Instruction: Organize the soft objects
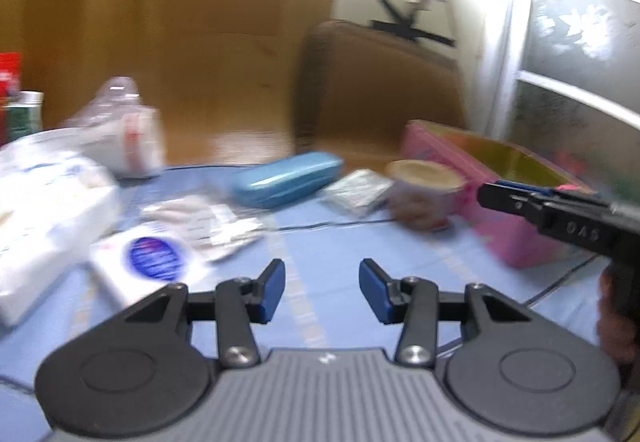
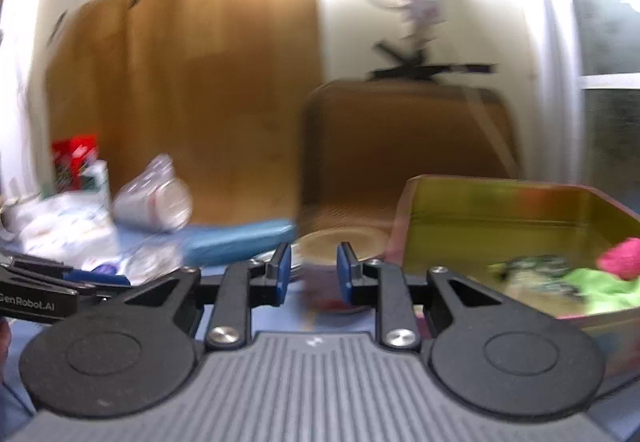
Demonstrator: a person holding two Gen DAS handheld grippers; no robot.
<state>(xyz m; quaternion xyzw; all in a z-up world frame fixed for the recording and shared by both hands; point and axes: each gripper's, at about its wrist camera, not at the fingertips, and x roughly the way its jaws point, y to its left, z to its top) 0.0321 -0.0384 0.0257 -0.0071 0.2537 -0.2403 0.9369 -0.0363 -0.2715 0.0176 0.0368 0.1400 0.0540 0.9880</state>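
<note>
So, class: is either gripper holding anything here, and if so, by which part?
Nothing is held. The left gripper is open above the blue tablecloth; the right gripper is open too, with nothing clamped between its fingers.

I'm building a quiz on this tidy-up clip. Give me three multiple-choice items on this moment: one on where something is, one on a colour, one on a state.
1. Where do the soft green and pink cloths lie?
A. On the blue case
B. Inside the pink box
C. Between the left gripper's jaws

2. What colour is the long hard case on the table?
A. Blue
B. Red
C. Black

3. How do the left gripper's jaws stand?
A. Shut on a cloth
B. Shut on nothing
C. Open and holding nothing

Answers:
1. B: the right wrist view shows the green cloth and pink cloth on the floor of the pink box.
2. A: the case is blue, lying beyond the white packets.
3. C: the left gripper shows a wide gap between its jaws with only the tablecloth behind.
</note>
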